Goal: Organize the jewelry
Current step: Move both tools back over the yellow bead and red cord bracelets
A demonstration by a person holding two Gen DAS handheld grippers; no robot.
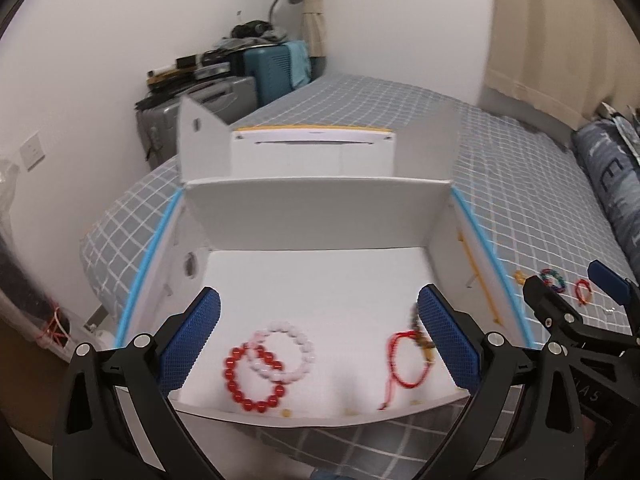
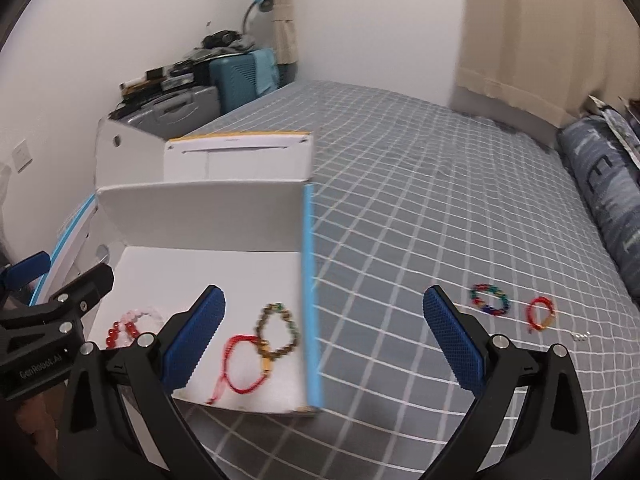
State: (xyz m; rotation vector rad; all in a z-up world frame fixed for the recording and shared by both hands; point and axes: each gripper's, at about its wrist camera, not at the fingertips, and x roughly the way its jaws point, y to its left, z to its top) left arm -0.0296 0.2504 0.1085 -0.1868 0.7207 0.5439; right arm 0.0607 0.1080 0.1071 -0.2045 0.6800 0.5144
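An open white box point(image 1: 316, 216) stands on the bed; it also shows in the right wrist view point(image 2: 200, 208). Inside lie a red bead bracelet point(image 1: 253, 380), a pink-white bead bracelet point(image 1: 289, 350), a red cord bracelet point(image 1: 404, 364) and a brown bead bracelet point(image 2: 279, 332). On the bedsheet to the right lie a multicolour bracelet point(image 2: 490, 300), a red bracelet point(image 2: 541, 314) and a small silver piece point(image 2: 581, 337). My left gripper point(image 1: 318, 336) is open and empty over the box. My right gripper point(image 2: 324, 340) is open and empty above the box's right edge.
The bed has a grey checked sheet point(image 2: 420, 208). A blue patterned pillow point(image 2: 608, 200) lies at the right. Suitcases and clutter point(image 1: 224, 76) stand against the wall behind the box. A curtain point(image 2: 540, 28) hangs at the back right.
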